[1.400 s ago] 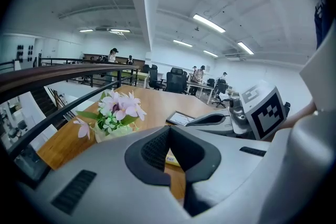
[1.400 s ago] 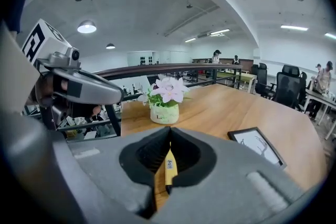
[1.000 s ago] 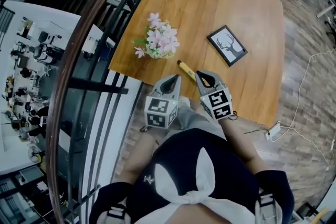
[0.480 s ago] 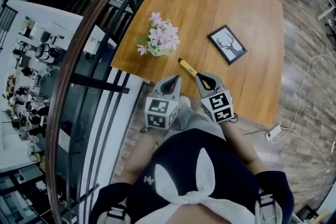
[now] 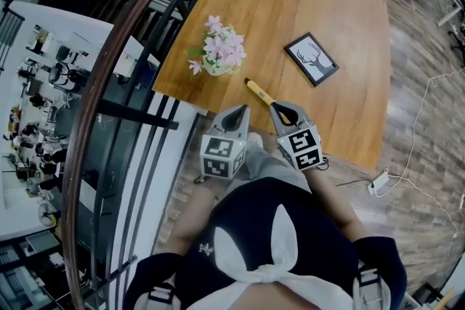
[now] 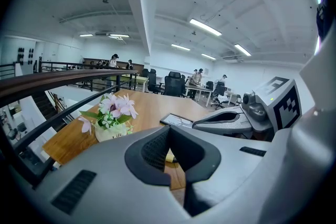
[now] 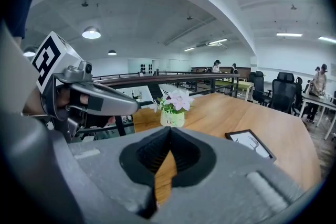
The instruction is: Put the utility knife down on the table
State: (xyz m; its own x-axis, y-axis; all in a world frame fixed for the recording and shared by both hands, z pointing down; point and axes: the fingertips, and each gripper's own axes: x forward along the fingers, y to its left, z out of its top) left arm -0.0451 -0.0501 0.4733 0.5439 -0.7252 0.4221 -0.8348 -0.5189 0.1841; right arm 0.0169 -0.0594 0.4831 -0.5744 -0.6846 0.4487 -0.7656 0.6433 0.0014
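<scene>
Utility knife [image 5: 257, 92]: lies flat on table [image 5: 341, 25], just ahead of right gripper [image 5: 280, 108], not in its grip. Right gripper: jaws together, empty. Left gripper [image 5: 240, 112], alongside: jaws together, empty. Status: placement apparently done; only withdrawal remains.

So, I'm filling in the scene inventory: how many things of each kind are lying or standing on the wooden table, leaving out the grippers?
flower pot: 1
picture frame: 1
knife: 1
total: 3
</scene>
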